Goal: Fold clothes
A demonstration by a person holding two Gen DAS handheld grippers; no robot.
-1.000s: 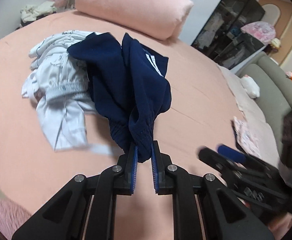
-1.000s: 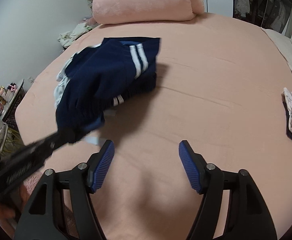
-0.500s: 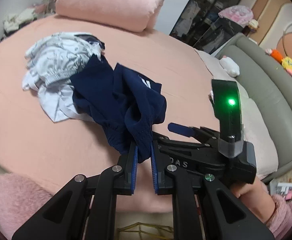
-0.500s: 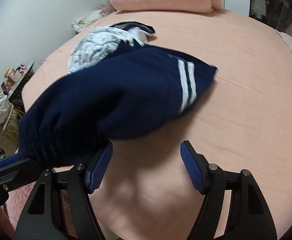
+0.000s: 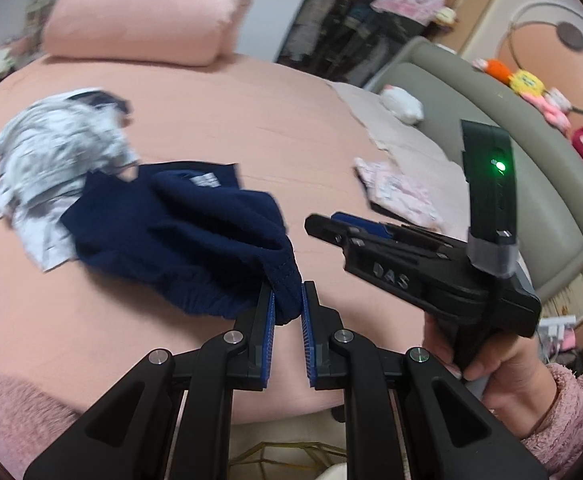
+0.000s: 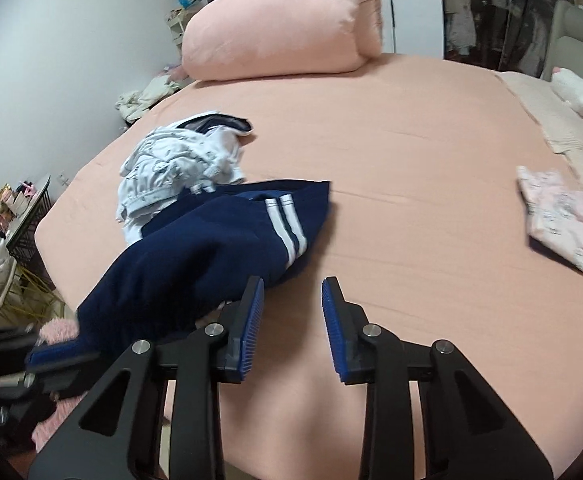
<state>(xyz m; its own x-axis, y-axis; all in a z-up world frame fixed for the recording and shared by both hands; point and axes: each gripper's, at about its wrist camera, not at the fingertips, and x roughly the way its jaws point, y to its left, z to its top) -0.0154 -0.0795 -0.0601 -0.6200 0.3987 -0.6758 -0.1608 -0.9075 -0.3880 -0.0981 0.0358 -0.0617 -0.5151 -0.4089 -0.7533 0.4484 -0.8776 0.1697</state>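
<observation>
Navy shorts (image 5: 179,236) with white side stripes (image 6: 287,228) trail over the pink bed (image 6: 411,140) toward its near edge. My left gripper (image 5: 287,308) is shut on their bunched waistband. In the right wrist view that gripper (image 6: 51,354) shows blurred at the lower left with navy cloth running into it. My right gripper (image 6: 291,300) hovers just right of the shorts; its jaws are closing with only bare sheet between the pads. The cloth lies against the outside of its left finger (image 6: 251,304). From the left wrist view it (image 5: 331,224) points in from the right, held by a hand.
A crumpled white garment pile (image 6: 171,168) lies behind the shorts. A folded pink patterned garment (image 6: 563,220) rests at the right. A rolled pink duvet (image 6: 279,28) lies at the far end of the bed. A grey headboard (image 5: 531,160) with plush toys borders the right.
The left gripper has dragged the navy shorts off the white pile toward the near edge of the bed. The right gripper's jaws have narrowed and it has swung in beside the shorts.
</observation>
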